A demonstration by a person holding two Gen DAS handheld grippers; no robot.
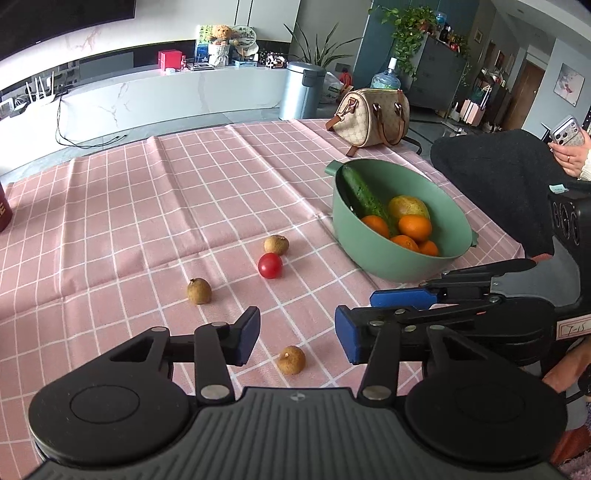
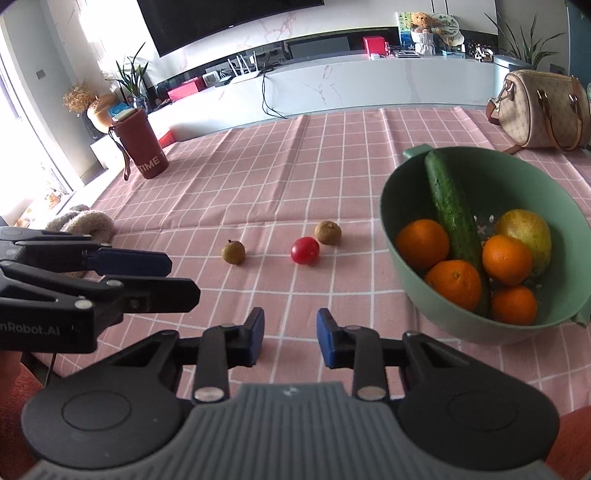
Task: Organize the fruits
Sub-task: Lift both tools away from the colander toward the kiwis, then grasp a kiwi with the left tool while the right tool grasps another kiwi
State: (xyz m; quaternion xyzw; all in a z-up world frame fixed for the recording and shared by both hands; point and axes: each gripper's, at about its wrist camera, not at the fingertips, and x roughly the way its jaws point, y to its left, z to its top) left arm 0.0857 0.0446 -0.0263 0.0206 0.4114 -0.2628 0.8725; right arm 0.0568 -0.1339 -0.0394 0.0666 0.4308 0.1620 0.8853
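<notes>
both tools (image 1: 297, 339) (image 2: 290, 341) agape, empty, bowl (image 2: 406, 258) perhaps near cloth edge, longan (image 1: 291, 360) between left tips

Home living room, wall television (image 2: 229, 22), marble media console (image 2: 369, 85), houseplants (image 1: 410, 26), checked tablecloth (image 1: 184, 192)

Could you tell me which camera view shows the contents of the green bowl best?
The right wrist view: it looks down into the green bowl, showing every fruit. The left wrist view sees it from the side, its near wall hiding part of the contents.

Handbag (image 1: 373, 118) and maroon cup (image 2: 142, 147)
</notes>
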